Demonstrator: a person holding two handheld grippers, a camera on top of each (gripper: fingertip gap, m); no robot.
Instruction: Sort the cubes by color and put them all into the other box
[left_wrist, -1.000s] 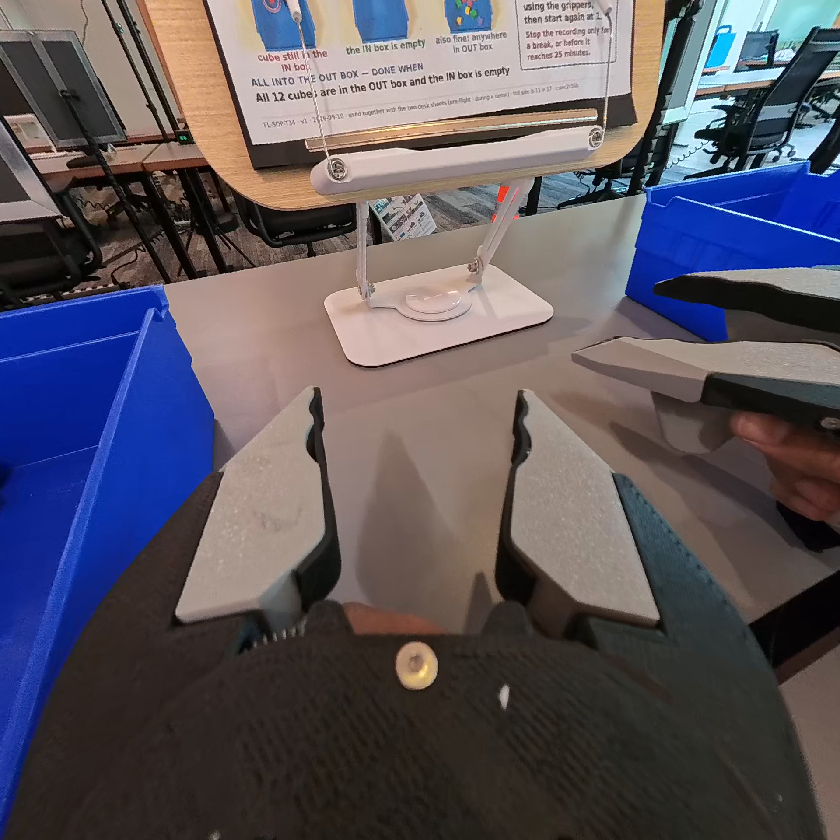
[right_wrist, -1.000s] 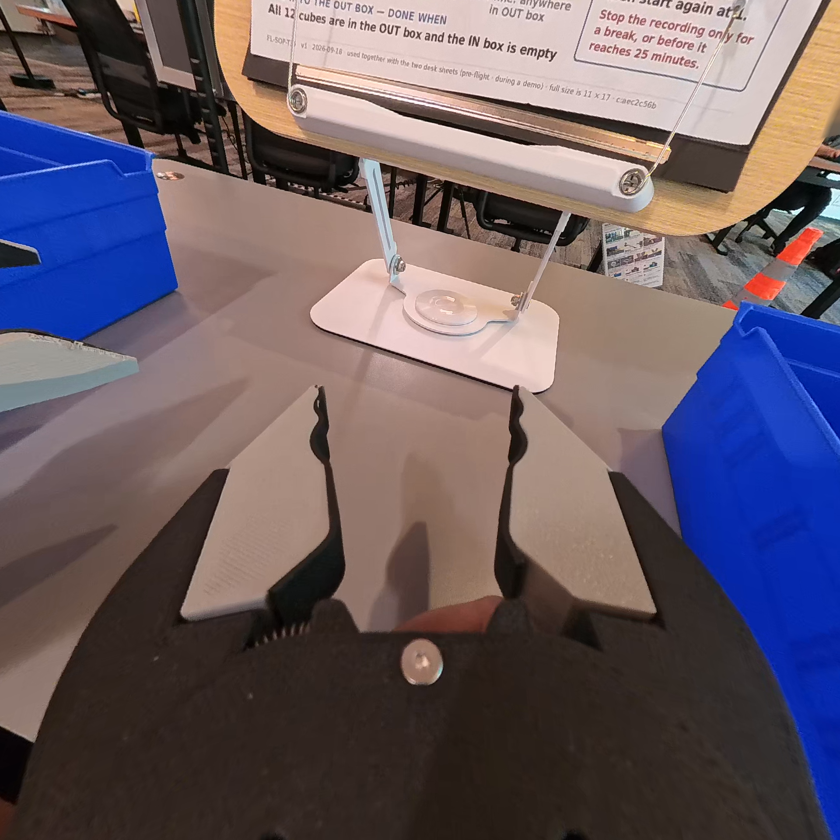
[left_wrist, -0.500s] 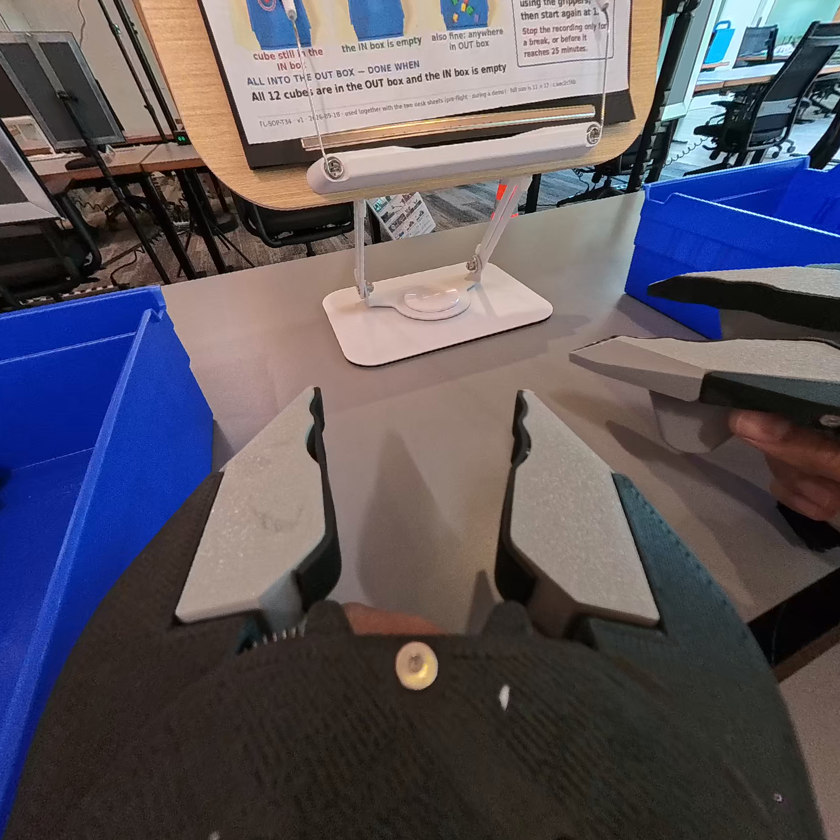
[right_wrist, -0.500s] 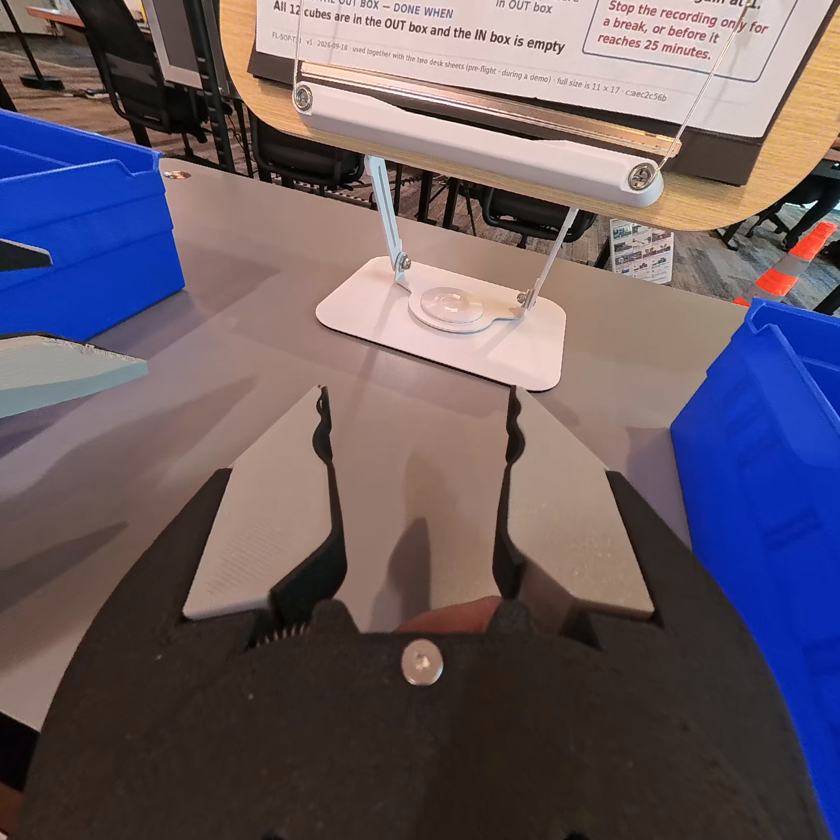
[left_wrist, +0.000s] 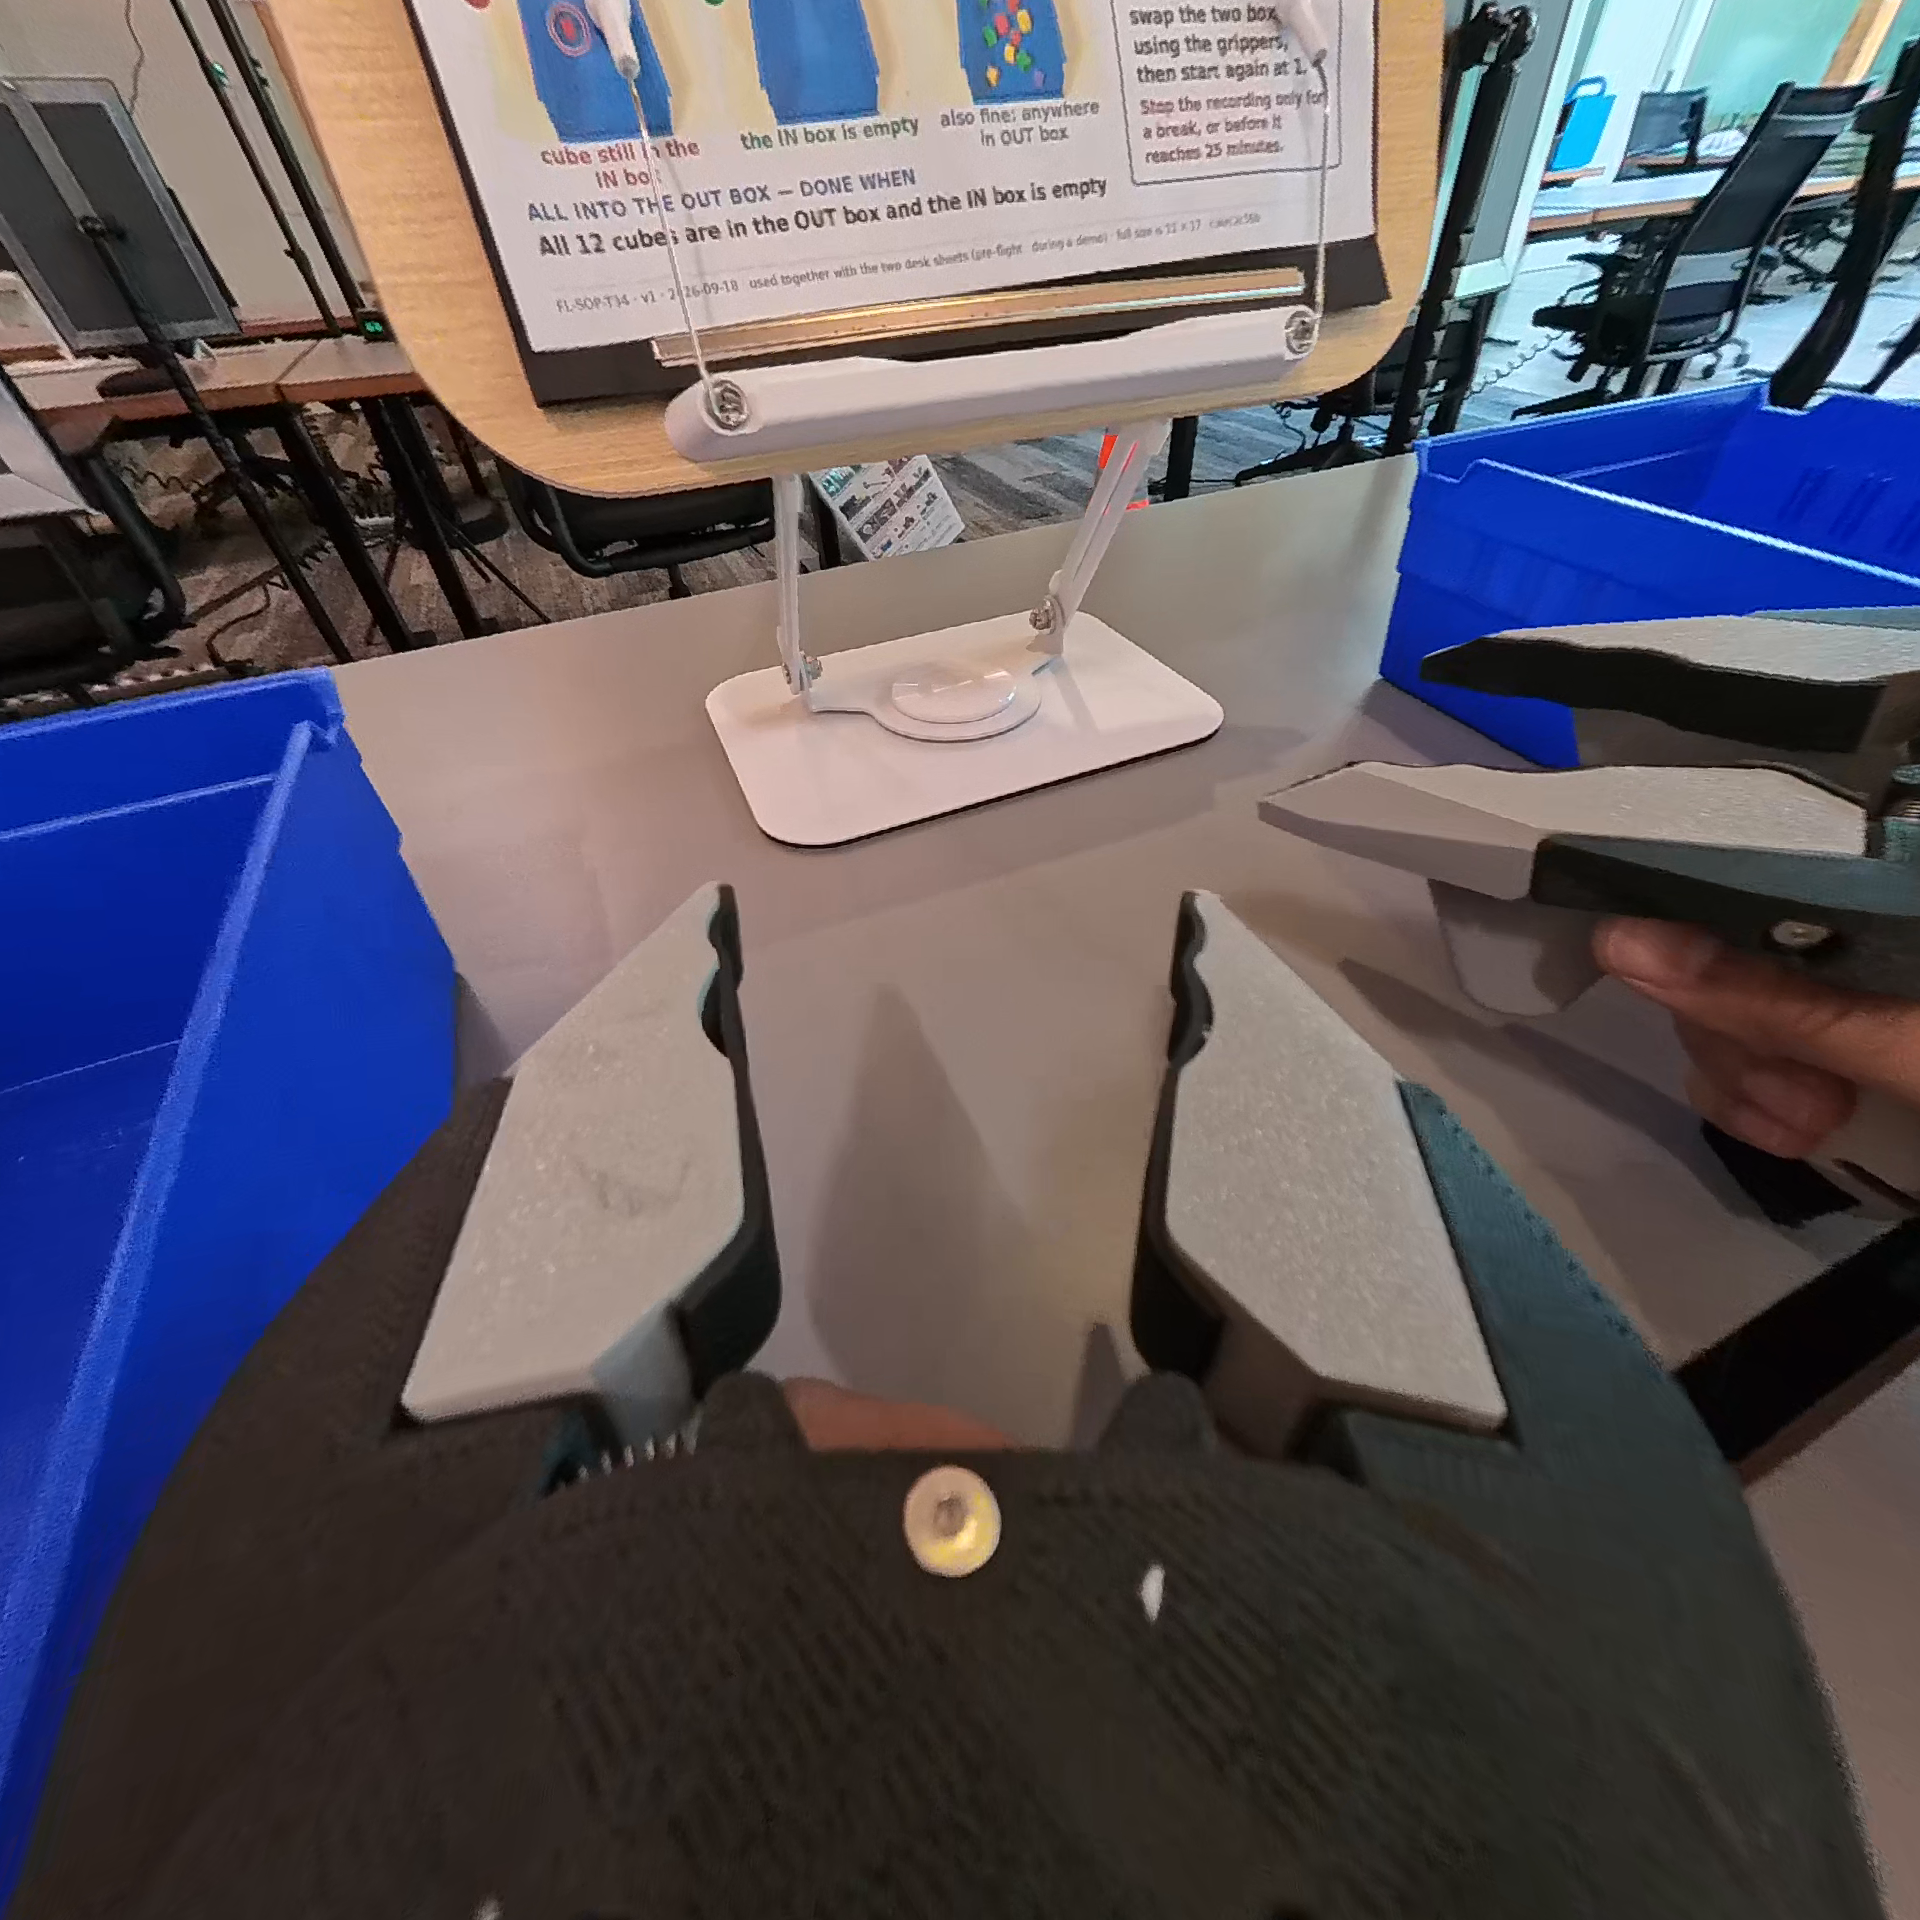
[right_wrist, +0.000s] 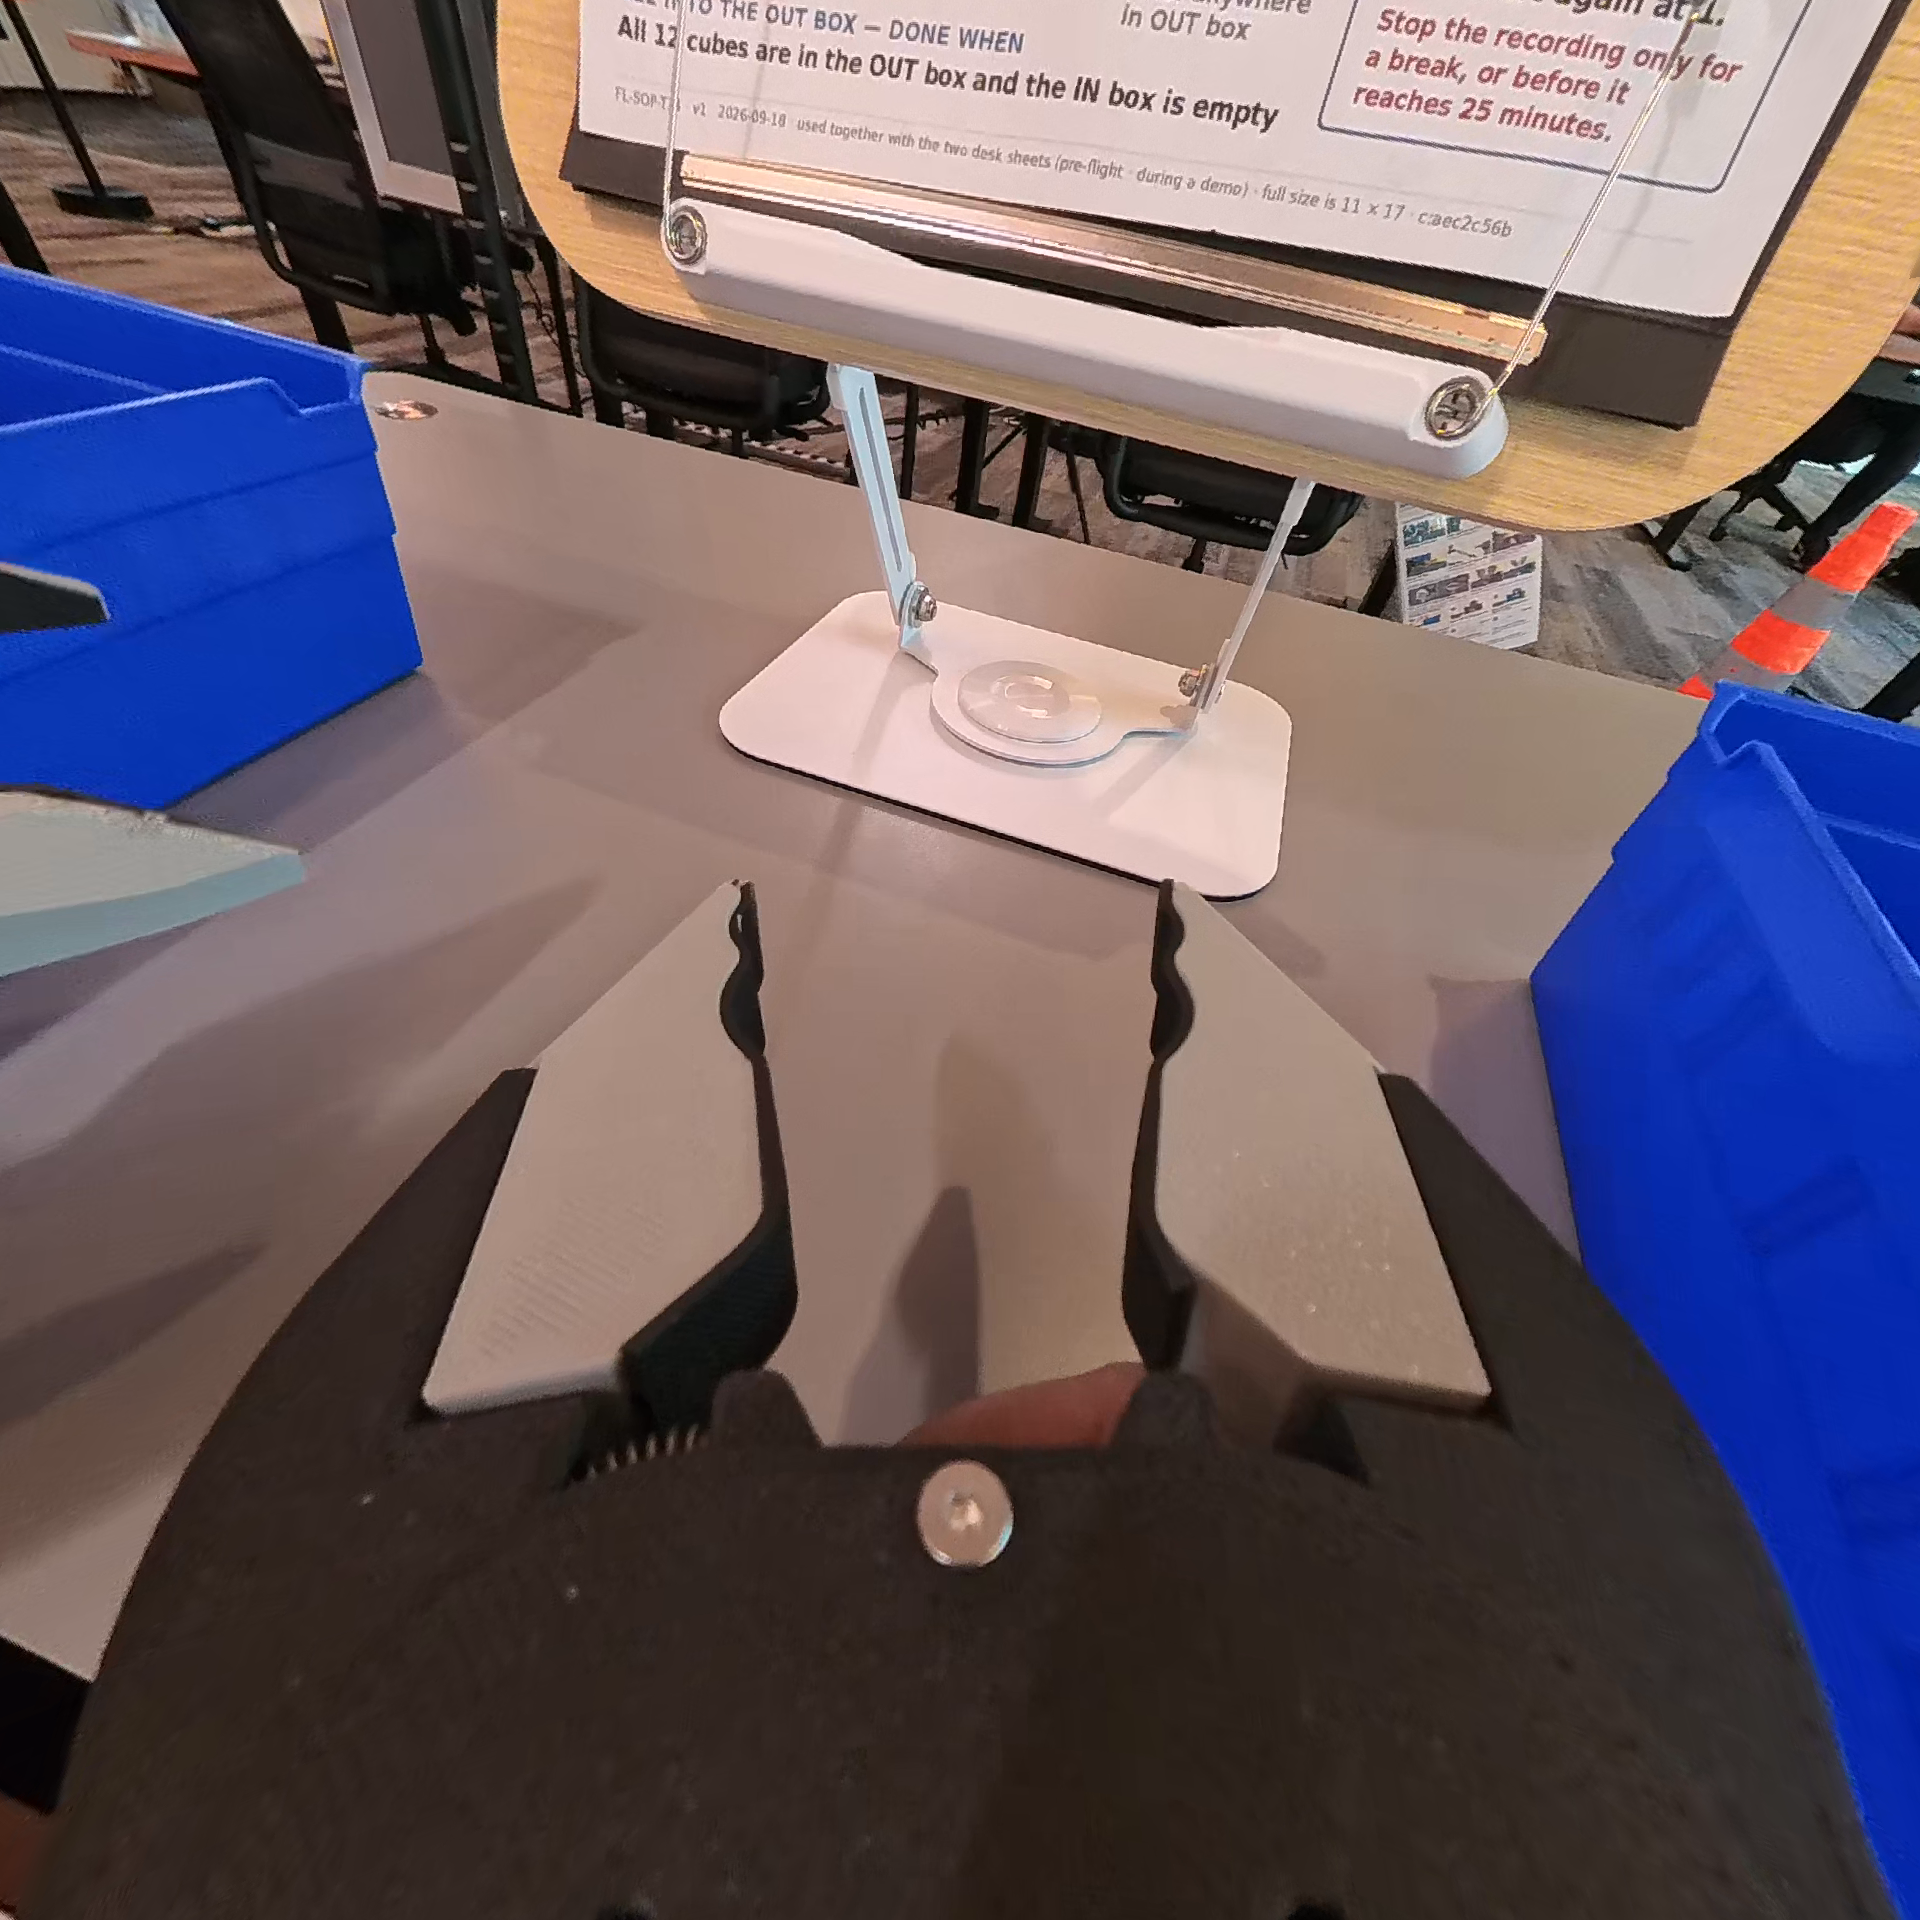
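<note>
My left gripper (left_wrist: 954, 909) is open and empty over the grey table (left_wrist: 582, 748). My right gripper (right_wrist: 954, 899) is open and empty too. The right gripper also shows at the right of the left wrist view (left_wrist: 1351, 738), held by a hand (left_wrist: 1766, 1039). A fingertip of the left gripper shows at the left edge of the right wrist view (right_wrist: 156, 862). A blue box (left_wrist: 156, 1039) stands at the left, and shows in the right wrist view (right_wrist: 197, 582). Another blue box (left_wrist: 1621, 551) stands at the right, also in the right wrist view (right_wrist: 1745, 1143). No cubes are in view.
A white stand (left_wrist: 966, 727) with a wooden board and a printed sheet (left_wrist: 883, 156) stands at the middle back of the table, also in the right wrist view (right_wrist: 1018, 738). Office chairs and desks stand beyond the table. An orange cone (right_wrist: 1808, 613) stands on the floor.
Both grippers have moved slightly back and tilted a little; the stand sits a bit lower in both views. Both stay open and empty.
</note>
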